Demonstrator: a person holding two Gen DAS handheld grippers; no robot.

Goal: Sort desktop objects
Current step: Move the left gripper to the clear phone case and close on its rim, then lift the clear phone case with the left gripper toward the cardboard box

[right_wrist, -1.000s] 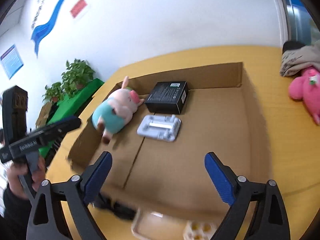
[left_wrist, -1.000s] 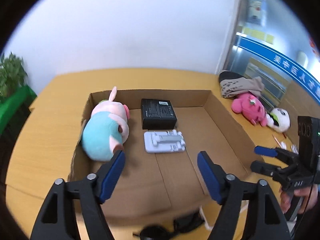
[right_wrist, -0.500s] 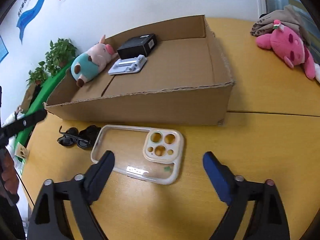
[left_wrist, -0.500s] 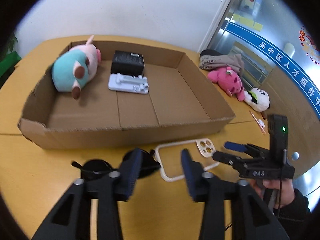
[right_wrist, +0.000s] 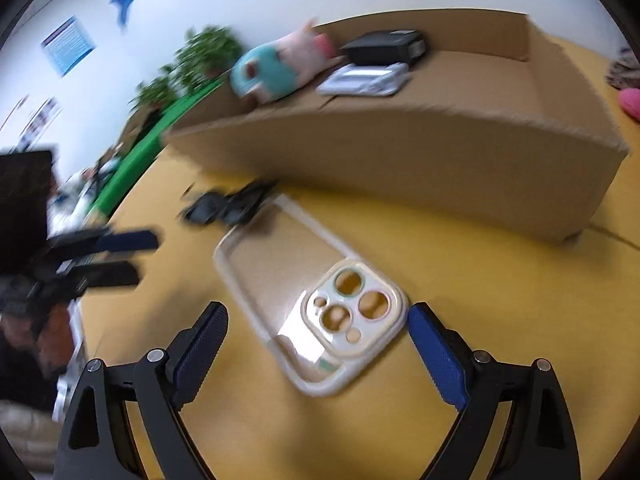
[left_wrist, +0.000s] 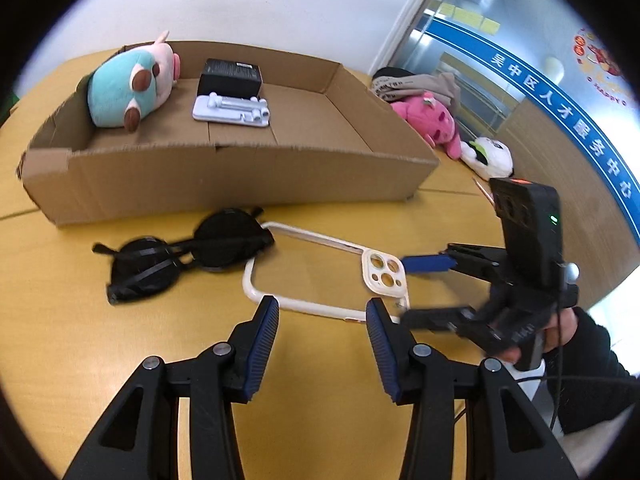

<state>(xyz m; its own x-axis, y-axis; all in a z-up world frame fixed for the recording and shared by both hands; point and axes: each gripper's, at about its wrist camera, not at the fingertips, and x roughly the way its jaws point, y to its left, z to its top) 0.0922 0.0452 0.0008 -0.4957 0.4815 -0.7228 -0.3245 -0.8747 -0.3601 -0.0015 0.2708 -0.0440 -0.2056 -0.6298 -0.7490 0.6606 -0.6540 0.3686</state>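
The right gripper point(right_wrist: 316, 354), black with blue ribbed pads, stands wide open just short of the cream, clear-backed phone case point(right_wrist: 308, 312), its jaws flanking the camera-cutout end and gripping nothing. The left gripper point(left_wrist: 322, 344) is partly spread and also empty, its pads apart just short of the case's near long rim.

The case lies flat on the yellow wooden table point(left_wrist: 60, 340), in front of the shallow brown cardboard box point(left_wrist: 240, 176). Its long axis runs diagonally, camera end toward the right gripper, far end toward the black folded sunglasses point(left_wrist: 188, 252), which touch or overlap that corner.

Risks, as I judge them: the case is thin and flat, so closing jaws could slide over the rim or skate it across the table. Pushed along its length, it would shove the sunglasses. Both claws converge on one object and could collide.

Farther off, the box already holds a teal and pink plush pig point(left_wrist: 128, 84), a black rectangular box point(left_wrist: 231, 76) and a pale grey plastic stand point(left_wrist: 231, 110).
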